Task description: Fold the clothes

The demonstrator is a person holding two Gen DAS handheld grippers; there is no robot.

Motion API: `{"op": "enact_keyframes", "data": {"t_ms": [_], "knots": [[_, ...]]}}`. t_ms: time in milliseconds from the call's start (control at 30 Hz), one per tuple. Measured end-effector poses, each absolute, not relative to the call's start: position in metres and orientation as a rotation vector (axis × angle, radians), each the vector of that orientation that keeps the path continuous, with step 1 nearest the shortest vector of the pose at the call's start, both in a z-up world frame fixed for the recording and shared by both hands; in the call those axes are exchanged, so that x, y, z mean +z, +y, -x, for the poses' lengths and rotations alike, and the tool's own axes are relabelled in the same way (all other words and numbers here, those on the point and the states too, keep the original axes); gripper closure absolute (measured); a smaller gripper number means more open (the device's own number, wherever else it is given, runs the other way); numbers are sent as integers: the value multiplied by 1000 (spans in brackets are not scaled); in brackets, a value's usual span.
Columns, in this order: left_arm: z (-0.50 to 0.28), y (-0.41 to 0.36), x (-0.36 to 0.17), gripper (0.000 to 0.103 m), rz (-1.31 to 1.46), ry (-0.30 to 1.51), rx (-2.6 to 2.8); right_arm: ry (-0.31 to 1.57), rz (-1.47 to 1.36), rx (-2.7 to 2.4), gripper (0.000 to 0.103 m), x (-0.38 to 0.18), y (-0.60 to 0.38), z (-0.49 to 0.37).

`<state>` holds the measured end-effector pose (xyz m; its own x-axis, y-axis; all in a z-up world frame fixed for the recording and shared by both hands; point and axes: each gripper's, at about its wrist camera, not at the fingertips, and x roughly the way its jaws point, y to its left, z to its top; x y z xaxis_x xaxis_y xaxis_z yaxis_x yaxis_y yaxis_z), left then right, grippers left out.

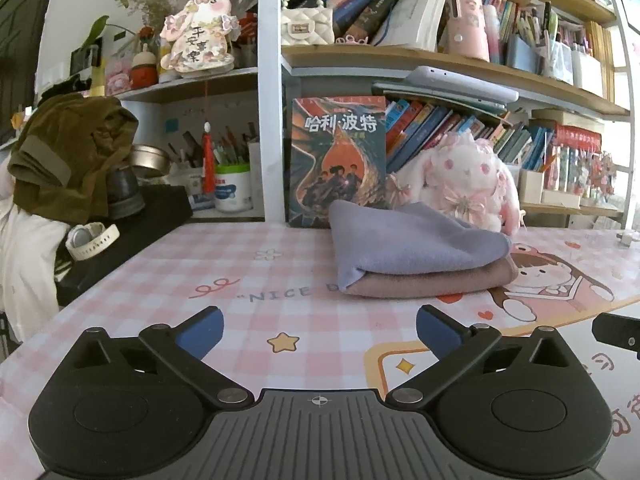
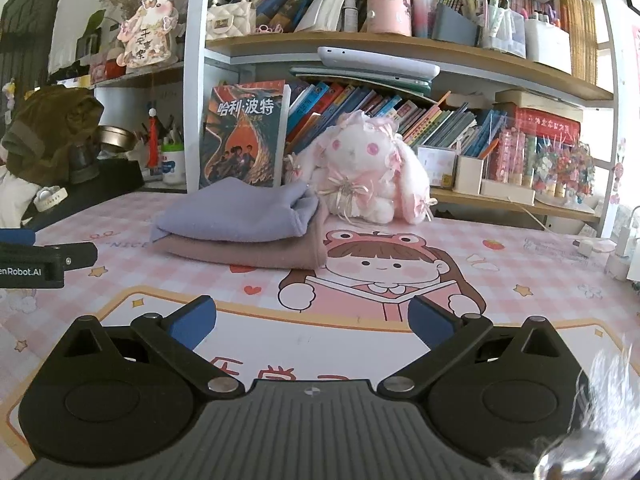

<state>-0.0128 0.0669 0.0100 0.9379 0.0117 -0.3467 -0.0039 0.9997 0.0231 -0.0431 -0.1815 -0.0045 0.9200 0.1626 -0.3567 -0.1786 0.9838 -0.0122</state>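
A folded lilac cloth (image 1: 412, 242) lies on top of a folded dusty-pink cloth (image 1: 436, 282) on the pink checked desk mat (image 1: 168, 280). The same stack shows in the right wrist view, lilac cloth (image 2: 236, 216) over pink cloth (image 2: 248, 254). My left gripper (image 1: 320, 330) hovers over the mat short of the stack, jaws wide open and empty. My right gripper (image 2: 312, 320) is also wide open and empty, nearer than the stack and to its right. The left gripper's side (image 2: 36, 262) appears at the left edge of the right wrist view.
A white plush bunny (image 2: 368, 176) sits right behind the stack, beside an upright book (image 2: 242, 136). Bookshelves (image 1: 440, 60) stand along the back of the desk. An olive garment (image 1: 68, 156) is heaped at far left over a black box (image 1: 132, 232) with a white watch (image 1: 90, 240). Chargers (image 2: 616, 256) lie at far right.
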Motion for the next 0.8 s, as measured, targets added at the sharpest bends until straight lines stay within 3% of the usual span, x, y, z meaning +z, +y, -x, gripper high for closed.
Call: {"op": "enact_keyframes", "data": {"t_ms": [800], "knots": [[9, 63, 8, 0, -45, 373, -16, 380, 35, 178, 0, -5, -183, 41]]}}
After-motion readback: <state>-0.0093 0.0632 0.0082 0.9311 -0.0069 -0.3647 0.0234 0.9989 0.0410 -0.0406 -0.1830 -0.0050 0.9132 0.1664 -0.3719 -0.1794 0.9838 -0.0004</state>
